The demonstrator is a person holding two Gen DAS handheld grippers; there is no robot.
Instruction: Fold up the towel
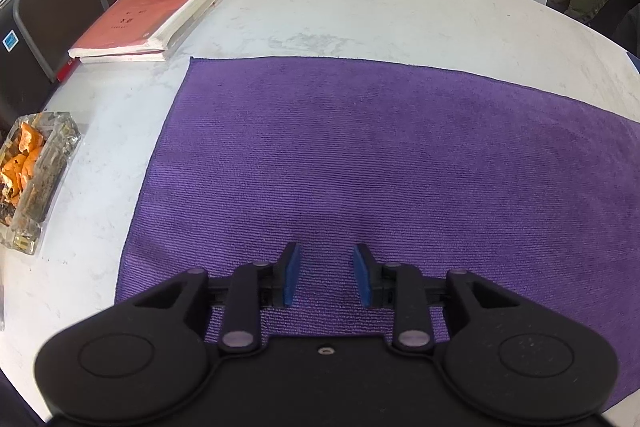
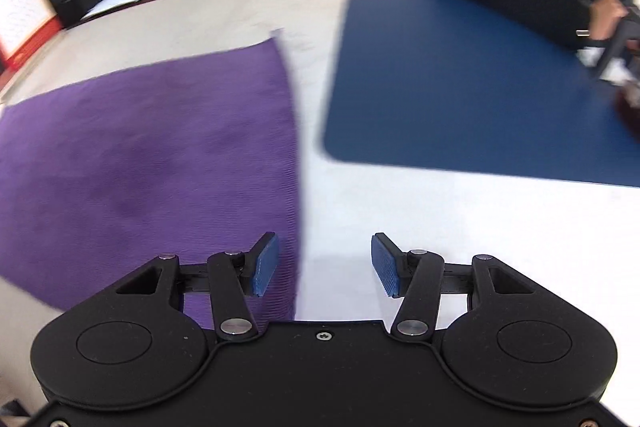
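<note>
Both tongs stand parted and grasp nothing: the left tongs hover over the near part of the purple towel, the right tongs straddle its right edge. Spread flat, the towel lies on the white table, just beside a blue mat toward the right edge.

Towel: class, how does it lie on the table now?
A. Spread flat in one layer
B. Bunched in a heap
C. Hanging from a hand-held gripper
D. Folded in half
A: the towel lies flat and unfolded on the table, with both hand-held grippers, left and right, open and empty.
</note>
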